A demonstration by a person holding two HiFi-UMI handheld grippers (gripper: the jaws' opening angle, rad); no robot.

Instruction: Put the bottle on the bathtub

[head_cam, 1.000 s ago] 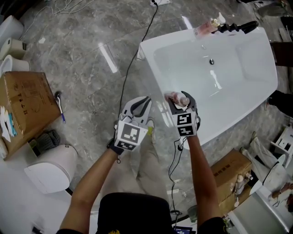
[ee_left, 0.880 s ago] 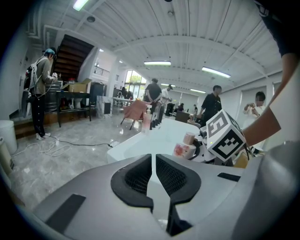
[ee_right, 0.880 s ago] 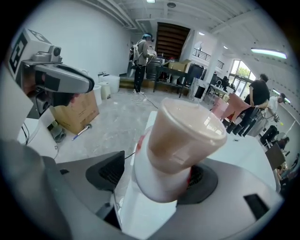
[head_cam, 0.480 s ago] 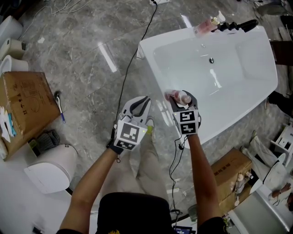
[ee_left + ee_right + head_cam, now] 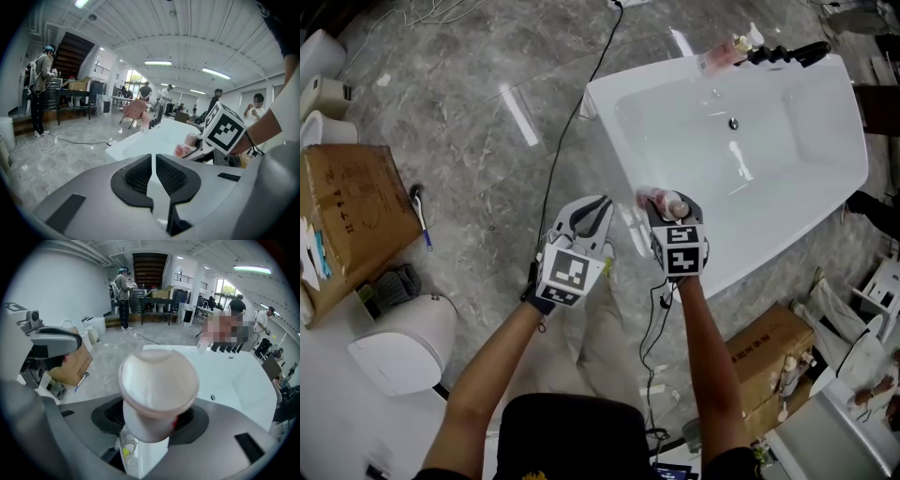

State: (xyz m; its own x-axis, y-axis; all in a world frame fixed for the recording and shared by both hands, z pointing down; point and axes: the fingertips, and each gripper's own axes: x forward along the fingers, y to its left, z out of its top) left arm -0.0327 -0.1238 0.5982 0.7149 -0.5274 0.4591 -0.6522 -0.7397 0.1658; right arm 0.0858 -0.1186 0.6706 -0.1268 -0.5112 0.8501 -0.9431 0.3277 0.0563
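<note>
My right gripper is shut on a white bottle with a pinkish cap, held over the near rim of the white bathtub. Its jaws have just been closing, with the bottle between them. In the right gripper view the bottle stands cap-first between the pads, filling the middle, and the tub lies beyond it. My left gripper hovers over the floor just left of the tub, shut and empty. From the left gripper view, its jaws nearly touch, and the bottle shows to the right.
Another pink bottle and a black faucet sit on the tub's far rim. A black cable runs across the marble floor. Cardboard boxes and a white toilet flank me. People stand far off.
My right gripper has rolled a little about its own axis with the bottle in it, staying over the near rim. The left gripper has not moved.
</note>
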